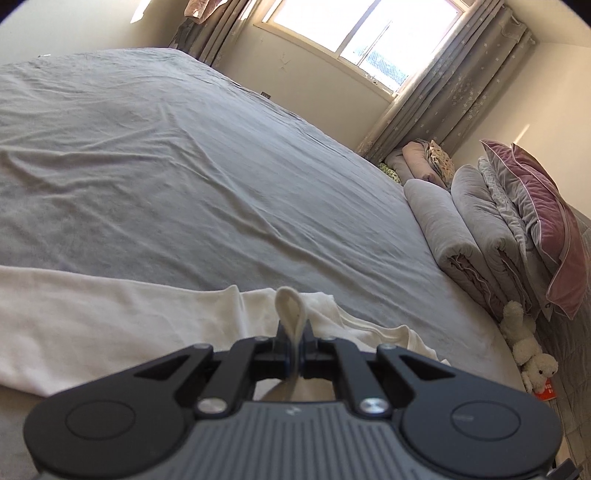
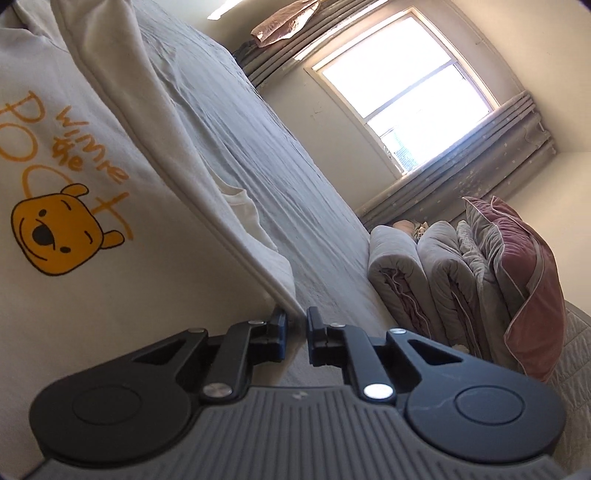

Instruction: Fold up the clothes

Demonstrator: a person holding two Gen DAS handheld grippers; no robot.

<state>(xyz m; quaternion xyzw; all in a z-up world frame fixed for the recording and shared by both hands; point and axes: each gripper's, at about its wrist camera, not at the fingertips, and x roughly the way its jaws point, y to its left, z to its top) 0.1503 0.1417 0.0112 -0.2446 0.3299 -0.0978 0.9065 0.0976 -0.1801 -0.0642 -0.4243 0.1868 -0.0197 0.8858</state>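
A cream sweatshirt [image 1: 110, 314] lies on the grey bed sheet [image 1: 184, 166]. My left gripper [image 1: 294, 350] is shut on a fold of its cream fabric, and a small loop of cloth [image 1: 290, 306] sticks up between the fingers. In the right wrist view the same sweatshirt [image 2: 110, 229] shows an orange bear print [image 2: 59, 236] with orange lettering. My right gripper [image 2: 296, 332] is open by a narrow gap at the sweatshirt's lower corner, with the hem edge [image 2: 288, 299] just ahead of the fingertips.
Rolled grey quilts [image 1: 461, 236] and a pink pillow [image 1: 543, 221] are stacked at the bed's right end. A white plush toy [image 1: 528, 350] lies below them. A bright window [image 1: 369, 33] with grey curtains [image 1: 443, 92] is behind the bed.
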